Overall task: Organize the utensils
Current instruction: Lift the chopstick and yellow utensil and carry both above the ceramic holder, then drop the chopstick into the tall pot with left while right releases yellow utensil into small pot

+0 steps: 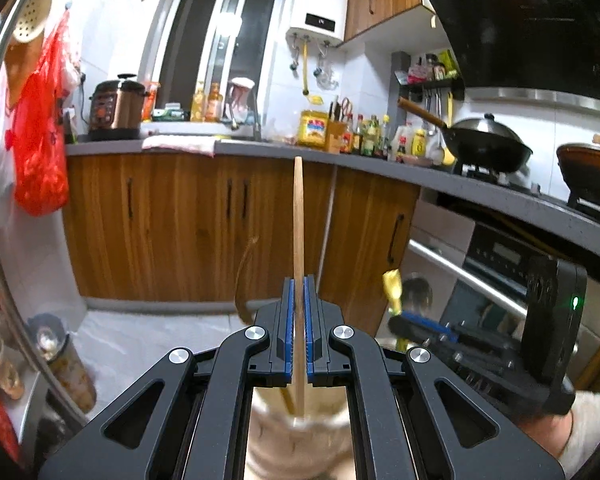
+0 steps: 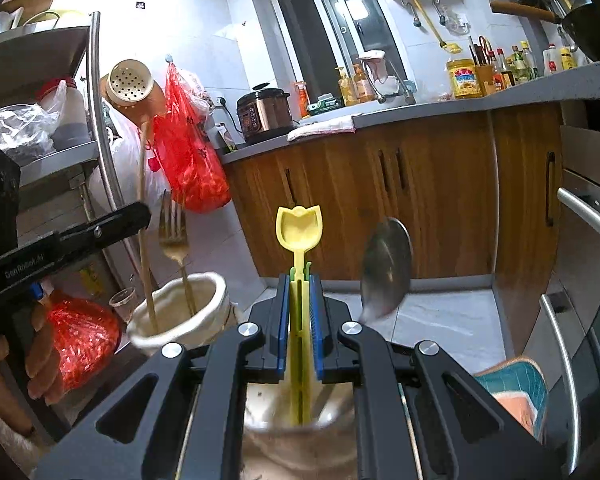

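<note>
My left gripper (image 1: 299, 280) is shut on a long wooden utensil (image 1: 298, 216) that stands upright, its lower end in a beige cup (image 1: 296, 436) below the jaws. In the right wrist view the left gripper (image 2: 140, 216) holds that wooden stick (image 2: 142, 184) over a white cup (image 2: 180, 308) with a gold fork (image 2: 174, 236) in it. My right gripper (image 2: 300, 280) is shut on a yellow tulip-shaped spoon (image 2: 299, 228), its handle reaching down into a second cup (image 2: 296, 444). A steel spoon (image 2: 386, 268) leans beside it.
Wooden cabinets (image 1: 172, 224) and a grey counter (image 1: 260, 148) with cooker, bottles and woks lie ahead. A metal rack (image 2: 60, 100) with bags stands at left, an oven (image 1: 492, 280) at right. A red bag (image 2: 188, 152) hangs on the wall.
</note>
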